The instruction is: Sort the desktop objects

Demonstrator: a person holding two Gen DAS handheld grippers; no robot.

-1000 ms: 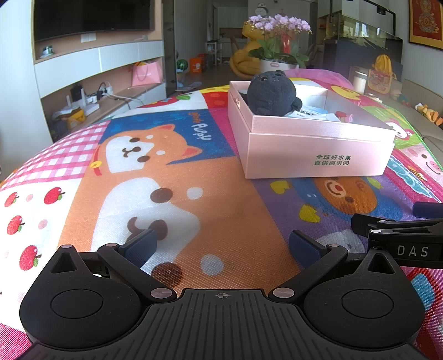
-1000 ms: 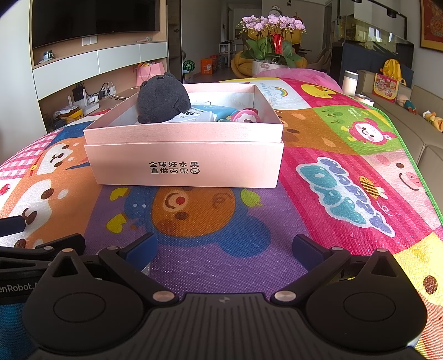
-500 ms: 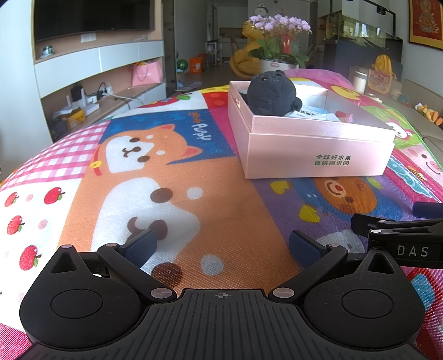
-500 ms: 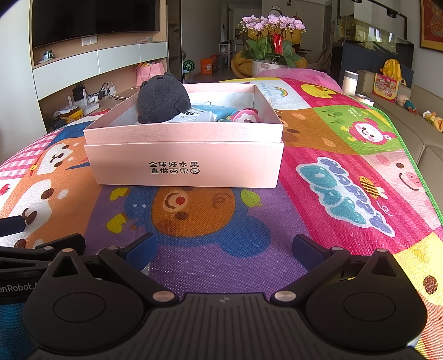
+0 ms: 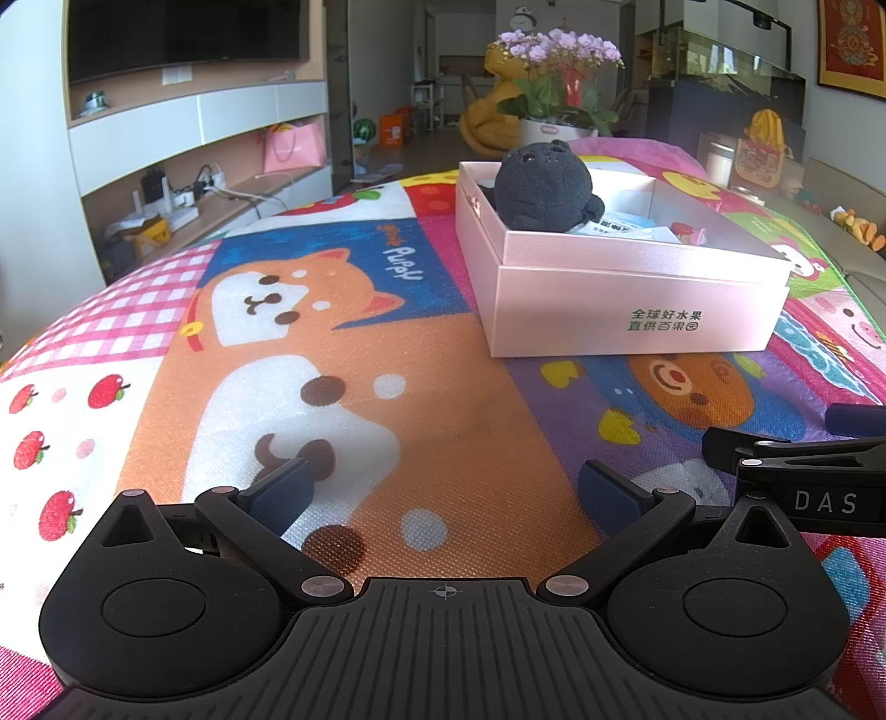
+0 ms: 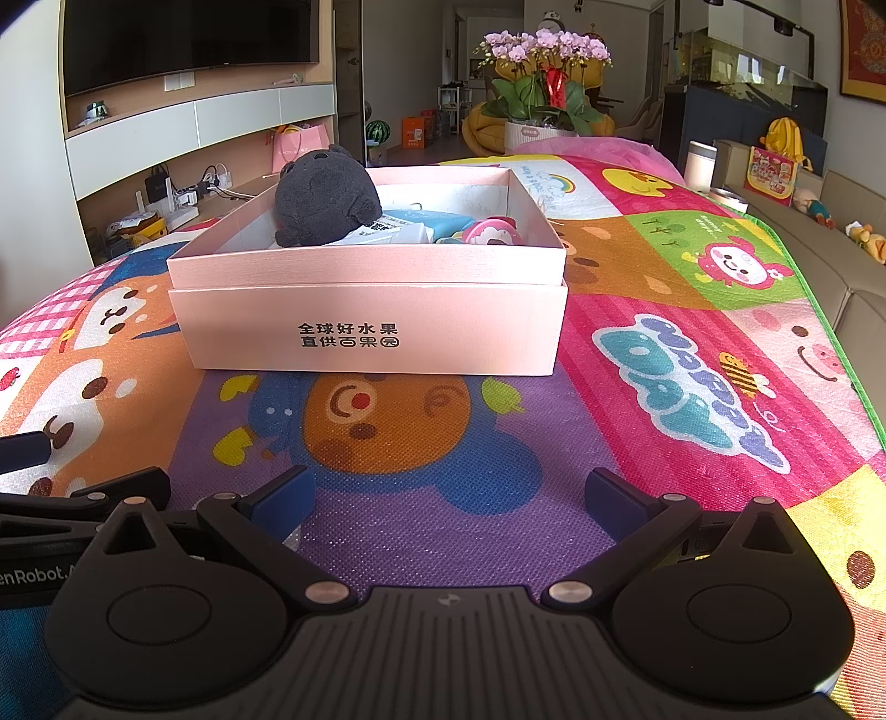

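— Cartoon play mat (image 6: 692,310) covers the worktop; what's on it?
— I count one pink box (image 6: 371,327), holding one black plush toy (image 6: 326,196), one pink toy (image 6: 493,232) and some packets.
— Tools?
— My left tool (image 5: 446,487) and right tool (image 6: 448,493) both rest released, empty, near the box.

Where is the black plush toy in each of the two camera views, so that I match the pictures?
Left wrist view: the black plush toy is upper centre-right, in the near-left corner of the pink box.
Right wrist view: the black plush toy is upper left of centre, in the box's left part.
Shared landmark: the pot of purple orchids behind the box.
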